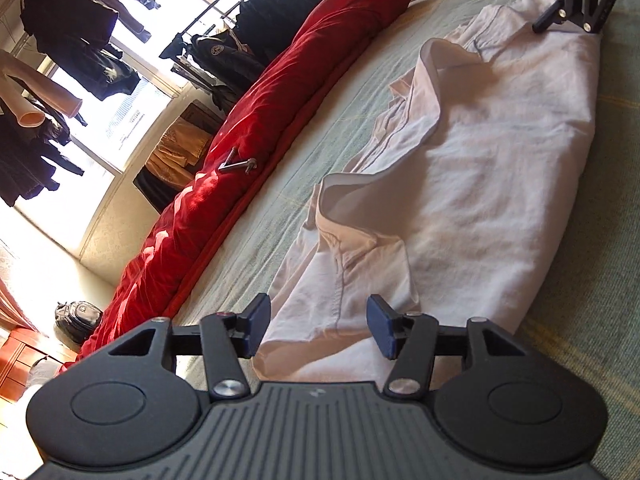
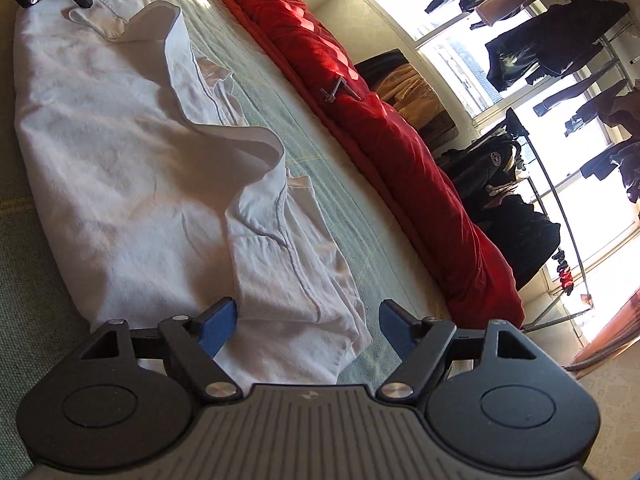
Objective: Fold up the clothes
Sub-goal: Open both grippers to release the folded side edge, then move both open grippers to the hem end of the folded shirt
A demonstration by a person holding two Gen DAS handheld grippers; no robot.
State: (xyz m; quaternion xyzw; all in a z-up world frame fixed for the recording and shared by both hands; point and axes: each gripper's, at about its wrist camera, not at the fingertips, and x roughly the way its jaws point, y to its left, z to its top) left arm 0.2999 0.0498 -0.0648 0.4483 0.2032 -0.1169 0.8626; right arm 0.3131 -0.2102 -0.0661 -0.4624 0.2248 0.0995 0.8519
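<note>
Shirt: white shirt (image 1: pixel 480 184) lying on the green bed (image 1: pixel 592 264)
Left gripper (image 1: pixel 318 330): fingers apart over shirt's near end
Quilt: red quilt (image 1: pixel 256 152) beside shirt

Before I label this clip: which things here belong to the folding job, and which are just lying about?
Belong to the job:
white shirt
left gripper
right gripper

Lying about:
red quilt
metal bracket
hanging dark clothes
backpack
</note>
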